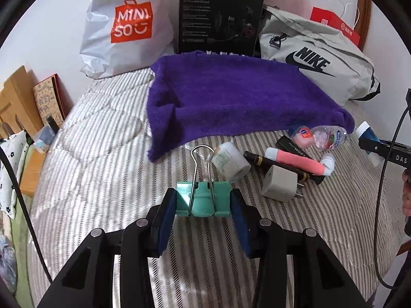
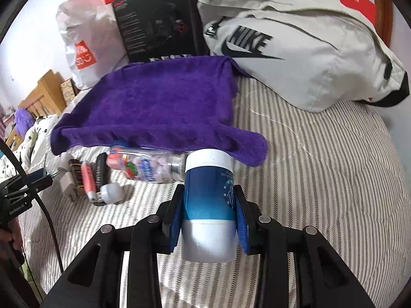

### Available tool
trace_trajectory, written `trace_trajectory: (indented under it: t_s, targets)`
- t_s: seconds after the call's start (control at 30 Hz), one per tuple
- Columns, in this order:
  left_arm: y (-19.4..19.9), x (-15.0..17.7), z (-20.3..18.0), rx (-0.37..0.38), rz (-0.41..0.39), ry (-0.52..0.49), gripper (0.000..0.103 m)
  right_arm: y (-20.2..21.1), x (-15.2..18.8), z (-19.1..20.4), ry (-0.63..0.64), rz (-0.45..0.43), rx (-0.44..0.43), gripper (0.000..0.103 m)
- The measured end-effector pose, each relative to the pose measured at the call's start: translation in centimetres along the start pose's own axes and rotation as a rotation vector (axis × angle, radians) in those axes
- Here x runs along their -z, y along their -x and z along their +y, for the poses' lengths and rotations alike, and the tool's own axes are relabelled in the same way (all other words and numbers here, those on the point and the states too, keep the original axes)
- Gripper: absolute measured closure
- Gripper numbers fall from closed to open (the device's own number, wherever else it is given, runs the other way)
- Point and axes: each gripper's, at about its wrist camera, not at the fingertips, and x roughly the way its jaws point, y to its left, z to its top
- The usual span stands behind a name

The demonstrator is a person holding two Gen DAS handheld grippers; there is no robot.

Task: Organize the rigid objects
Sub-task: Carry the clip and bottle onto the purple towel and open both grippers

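My left gripper [image 1: 203, 199] is shut on a teal binder clip [image 1: 203, 200] with its wire handles up, just above the striped bed cover. Beyond it lie a small white roll [image 1: 231, 163], a white plug adapter [image 1: 280, 183], a pink tube [image 1: 295, 160], a dark pen [image 1: 282, 165] and a clear bottle [image 1: 323, 136] half under the purple towel [image 1: 231, 95]. My right gripper [image 2: 209, 210] is shut on a blue and white canister [image 2: 209, 205], held upright. The same pile [image 2: 102, 177] lies to its left, with the clear bottle [image 2: 146, 166] at the towel's [image 2: 159, 105] edge.
Along the wall stand a white Miniso bag [image 1: 123, 25], a black box [image 1: 221, 18], a grey Nike bag [image 1: 313, 56] and red bags [image 1: 336, 23]. A wooden headboard [image 1: 18, 102] and a book are at the left. Cables hang beside both grippers. A hand [image 1: 407, 197] shows at the right edge.
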Motion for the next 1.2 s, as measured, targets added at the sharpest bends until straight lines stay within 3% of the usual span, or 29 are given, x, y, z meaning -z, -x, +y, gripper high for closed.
trace_trajectory:
  t_s: [0.63,1.0,1.2]
  targets:
    - [2.3,-3.2,0.3,0.039,-0.060,0.013,0.063,0.4,-1.9,2.5,0.052,-0.024,-0.061,0.067]
    - [4.0,-7.9,0.7,0.049,-0.134,0.011,0.063,0.6,-7.1,3.4,0.072,-0.084,-0.096,0.067]
    - [1.9,-11.9,1.0,0.079,-0.154,0.021,0.063,-2.0,-10.4,3.7,0.076,-0.074,-0.078,0.067]
